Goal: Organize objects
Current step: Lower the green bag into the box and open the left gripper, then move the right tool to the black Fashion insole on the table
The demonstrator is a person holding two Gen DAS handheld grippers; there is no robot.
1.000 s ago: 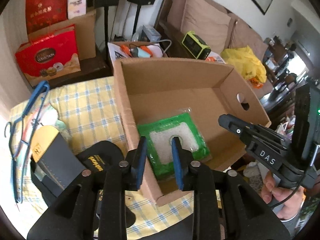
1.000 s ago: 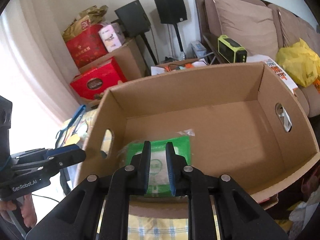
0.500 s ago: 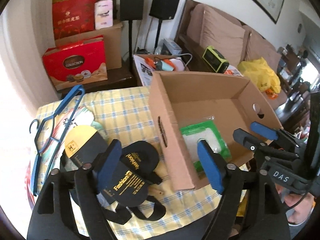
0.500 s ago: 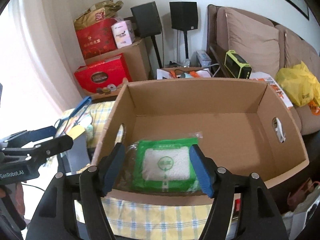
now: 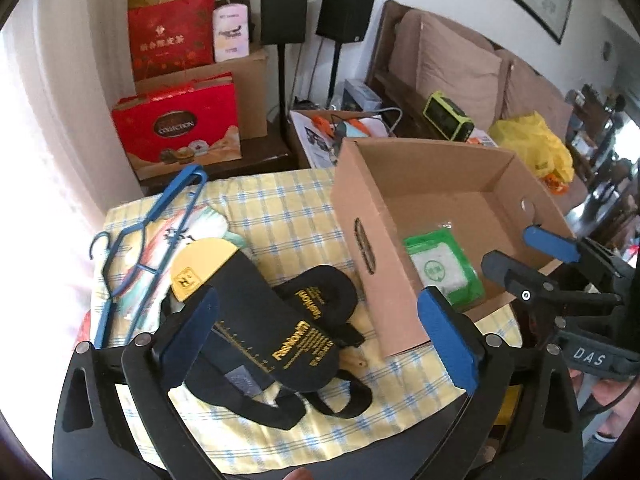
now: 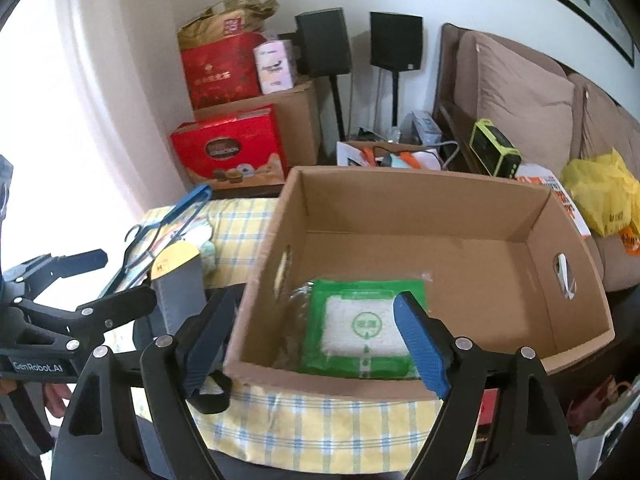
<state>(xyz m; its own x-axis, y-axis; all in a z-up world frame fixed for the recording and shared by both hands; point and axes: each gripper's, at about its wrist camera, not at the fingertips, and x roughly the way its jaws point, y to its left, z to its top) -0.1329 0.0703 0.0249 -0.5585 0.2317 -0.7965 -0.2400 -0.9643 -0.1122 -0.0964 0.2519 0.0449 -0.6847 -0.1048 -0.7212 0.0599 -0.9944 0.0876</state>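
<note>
Cardboard box (image 6: 432, 216) on checked counter (image 5: 288, 216), open-topped; one green packet (image 6: 362, 326) flat on box floor at near-left corner, nothing else inside. Left hand-held gripper (image 5: 316, 334) angled down over black slippers (image 5: 296, 320) beside box; jaws just been opening, released, nothing between. Right hand-held gripper (image 6: 314, 338) at box's near wall, tilted down; jaws just been opening, released, packet lies beyond unheld. Two slippers, one blue hanger (image 5: 152, 240).
</note>
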